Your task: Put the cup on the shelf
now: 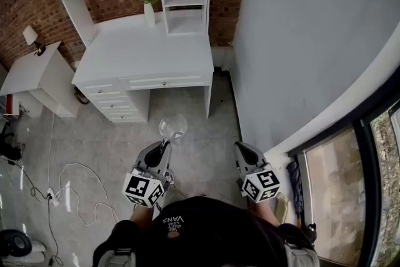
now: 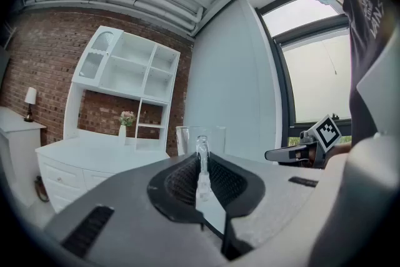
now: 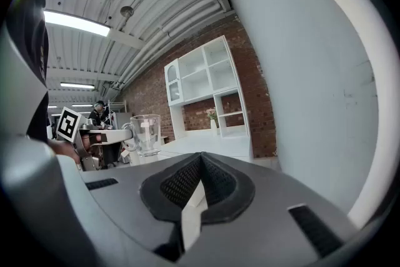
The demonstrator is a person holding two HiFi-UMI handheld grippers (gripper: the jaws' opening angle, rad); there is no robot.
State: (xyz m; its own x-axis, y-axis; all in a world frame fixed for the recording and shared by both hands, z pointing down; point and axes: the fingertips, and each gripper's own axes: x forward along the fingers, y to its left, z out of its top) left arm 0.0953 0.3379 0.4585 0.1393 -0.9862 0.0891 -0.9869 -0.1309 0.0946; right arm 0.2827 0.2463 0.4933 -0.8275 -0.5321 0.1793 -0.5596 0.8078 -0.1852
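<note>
A clear glass cup (image 1: 173, 128) with a handle hangs in the air in front of me, above the floor. My left gripper (image 1: 164, 146) is shut on its handle. In the left gripper view the cup (image 2: 201, 137) stands upright just past the jaw tips of the left gripper (image 2: 201, 159). My right gripper (image 1: 241, 148) is beside it, shut and empty. From the right gripper (image 3: 200, 158) the cup (image 3: 145, 133) shows at the left. The white shelf unit (image 1: 182, 3) stands on a white desk (image 1: 150, 50) ahead, some way from both grippers.
A white vase of pink flowers (image 1: 149, 8) stands on the desk beside the open shelf compartments. A small white cabinet (image 1: 37, 78) with a lamp is at the left. Cables (image 1: 69, 187) lie on the floor at the left. A grey wall (image 1: 312, 40) runs along the right.
</note>
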